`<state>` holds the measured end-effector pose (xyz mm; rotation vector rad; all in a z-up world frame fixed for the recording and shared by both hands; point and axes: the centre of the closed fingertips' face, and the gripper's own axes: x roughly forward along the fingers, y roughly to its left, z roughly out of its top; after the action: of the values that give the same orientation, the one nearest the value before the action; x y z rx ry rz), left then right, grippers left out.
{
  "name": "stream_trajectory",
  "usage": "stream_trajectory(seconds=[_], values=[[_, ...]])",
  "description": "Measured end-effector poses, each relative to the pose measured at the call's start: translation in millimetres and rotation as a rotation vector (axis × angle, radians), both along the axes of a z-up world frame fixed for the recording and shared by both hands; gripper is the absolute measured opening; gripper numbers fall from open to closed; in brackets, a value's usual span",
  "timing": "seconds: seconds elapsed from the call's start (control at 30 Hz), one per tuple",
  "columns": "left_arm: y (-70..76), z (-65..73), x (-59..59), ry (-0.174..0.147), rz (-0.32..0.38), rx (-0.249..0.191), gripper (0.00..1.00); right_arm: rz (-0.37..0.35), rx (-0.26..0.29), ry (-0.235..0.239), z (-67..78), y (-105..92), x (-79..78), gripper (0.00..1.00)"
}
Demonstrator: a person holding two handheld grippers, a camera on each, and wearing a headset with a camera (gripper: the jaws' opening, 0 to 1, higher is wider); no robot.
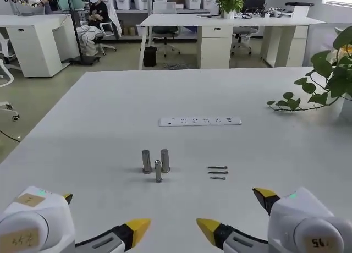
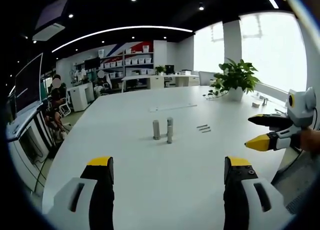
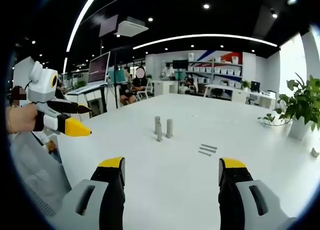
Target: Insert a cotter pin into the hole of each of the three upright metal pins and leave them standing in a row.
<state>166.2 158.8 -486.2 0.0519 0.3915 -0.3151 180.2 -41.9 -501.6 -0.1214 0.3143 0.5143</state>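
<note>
Metal pins [image 1: 155,164] bare | left hand-held gripper [image 2: 169,162], right hand-held gripper [image 3: 171,162] gape empty | we must first grab a cotter pin [image 1: 218,172]

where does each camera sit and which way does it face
Head view: on the headset, looking down the table; both grippers' fingers show at bottom.
Left gripper view: on the left gripper, facing across the table; own fingers below, right gripper at right.
Right gripper view: on the right gripper, facing likewise; left gripper at left.
Shared: all three see the metal pins and cotter pins.
</note>
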Motion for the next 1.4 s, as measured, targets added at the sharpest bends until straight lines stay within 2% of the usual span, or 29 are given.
stream_trajectory(seconds=[0.33,0.47,0.67,0.8,0.87,0.93,0.97,1.13,1.2,1.4], values=[[-1.4,0.5,0.3,0.002,-0.008,0.001,0.9,0.001,0.005,0.003,0.6,1.0,-0.6,0.75],[-1.2,0.5,0.8,0.002,-0.007,0.001,0.9,0.009,-0.007,-0.011,3.4,3.6,-1.4,0.76],[-1.2,2.4,2.2,-0.006,-0.008,-0.004,0.89,0.012,-0.007,0.015,-1.3,4.5,-1.5,0.77],[-2.6,2.8,2.4,-0.007,-0.012,-0.009,0.89,0.006,-0.015,0.009,0.0,2.7,-1.2,0.77],[-3.1,2.8,2.8,-0.007,-0.014,-0.007,0.89,-0.005,0.001,0.019,0.8,1.4,-0.8,0.78],[-3.0,2.8,3.2,-0.007,-0.014,-0.007,0.89,-0.018,0.055,0.05,1.1,1.9,-1.3,0.78],[-3.1,2.9,3.2,-0.006,-0.015,-0.008,0.89,-0.023,0.064,0.054,1.0,0.1,-0.8,0.78],[-3.2,3.2,3.4,-0.007,-0.016,-0.008,0.89,-0.046,0.036,0.083,-6.0,-7.4,-0.2,0.78],[-3.2,3.0,3.7,-0.006,-0.016,-0.009,0.89,-0.047,0.021,0.073,-5.2,-9.0,0.6,0.78],[-4.0,3.3,4.1,-0.007,-0.018,-0.009,0.88,-0.043,0.027,0.063,-2.9,-8.2,1.3,0.78]])
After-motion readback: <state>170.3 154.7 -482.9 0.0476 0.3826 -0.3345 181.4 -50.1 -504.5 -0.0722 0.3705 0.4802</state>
